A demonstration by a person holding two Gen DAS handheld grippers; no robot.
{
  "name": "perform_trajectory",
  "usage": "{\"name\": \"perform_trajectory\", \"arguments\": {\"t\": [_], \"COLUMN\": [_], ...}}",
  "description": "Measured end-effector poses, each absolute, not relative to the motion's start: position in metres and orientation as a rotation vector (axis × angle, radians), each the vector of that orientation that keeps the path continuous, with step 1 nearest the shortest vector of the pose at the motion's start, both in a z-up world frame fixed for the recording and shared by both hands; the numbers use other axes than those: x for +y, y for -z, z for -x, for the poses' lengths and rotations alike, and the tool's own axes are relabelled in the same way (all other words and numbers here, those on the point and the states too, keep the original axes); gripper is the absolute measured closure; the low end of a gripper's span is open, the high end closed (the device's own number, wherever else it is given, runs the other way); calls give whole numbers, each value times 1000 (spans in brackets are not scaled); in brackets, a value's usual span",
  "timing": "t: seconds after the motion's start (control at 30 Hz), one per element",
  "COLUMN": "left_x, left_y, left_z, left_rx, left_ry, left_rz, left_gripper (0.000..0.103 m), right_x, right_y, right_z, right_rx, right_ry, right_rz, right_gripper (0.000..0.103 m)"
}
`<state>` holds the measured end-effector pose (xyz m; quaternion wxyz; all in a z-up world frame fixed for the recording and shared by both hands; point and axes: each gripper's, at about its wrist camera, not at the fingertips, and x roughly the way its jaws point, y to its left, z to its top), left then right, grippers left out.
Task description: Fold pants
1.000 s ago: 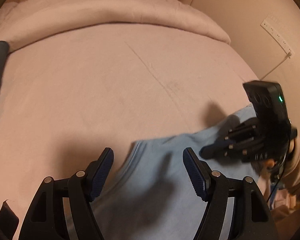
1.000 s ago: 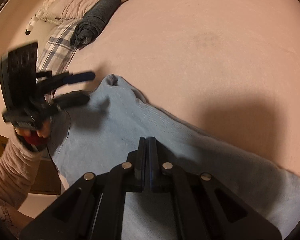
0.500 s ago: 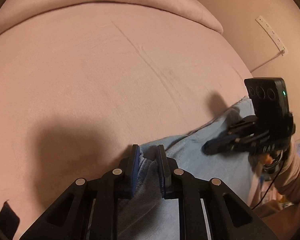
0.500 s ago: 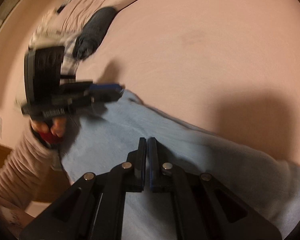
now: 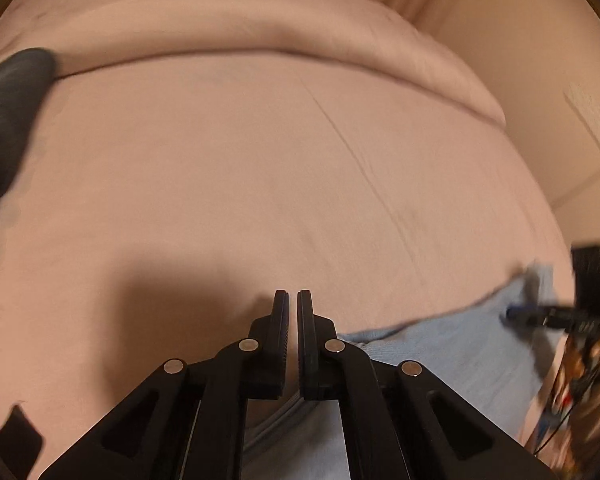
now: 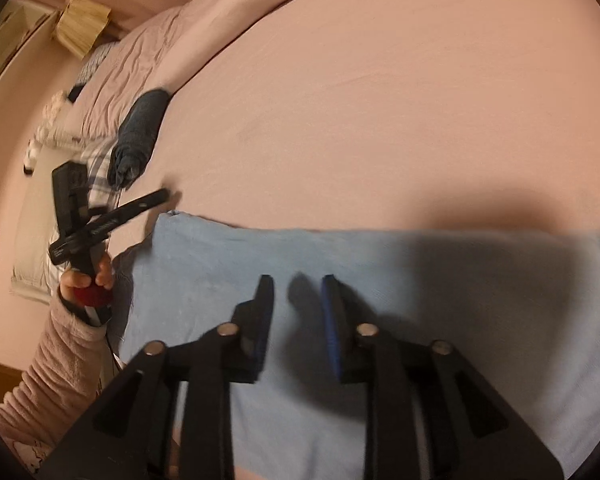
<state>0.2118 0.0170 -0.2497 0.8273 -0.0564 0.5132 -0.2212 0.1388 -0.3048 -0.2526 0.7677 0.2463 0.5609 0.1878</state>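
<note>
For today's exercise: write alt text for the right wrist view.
Light blue pants lie flat on a pink bed; the right gripper hovers above them, jaws opening and empty. The left gripper, shut, is off their left edge.

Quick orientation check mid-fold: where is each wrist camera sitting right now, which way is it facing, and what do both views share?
Left wrist: on the left gripper, angled down across the pink bed; jaws shut, nothing visible between the tips; right gripper at the far right.
Right wrist: on the right gripper, jaws opening, empty, over the blue pants; left gripper, hand and sleeve at left.
Shared: bed, pants, dark rolled cloth.
</note>
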Motion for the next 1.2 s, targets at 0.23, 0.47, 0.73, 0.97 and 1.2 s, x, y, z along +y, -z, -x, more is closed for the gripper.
{"name": "perform_trajectory", "arguments": {"t": [0.23, 0.47, 0.73, 0.97, 1.2], "left_x": [60, 64, 97, 137, 81], "left_y": [220, 232, 250, 262, 218], "left_z": [-154, -101, -58, -58, -43], "left_rx": [1026, 1087, 1082, 1094, 1004], "left_ry": [436, 342, 227, 187, 160], "left_rz": [206, 123, 78, 224, 4], "left_gripper": [97, 83, 54, 98, 33], "right_x": [-397, -410, -375, -415, -402], "right_y": [249, 216, 233, 235, 196], "right_z": [-104, -79, -71, -65, -42], "right_rx": [1163, 1128, 1189, 1175, 1074], "right_ry": [-159, 28, -1, -13, -18], "right_rz": [-556, -377, -197, -269, -347], "right_gripper": [85, 53, 56, 71, 42]}}
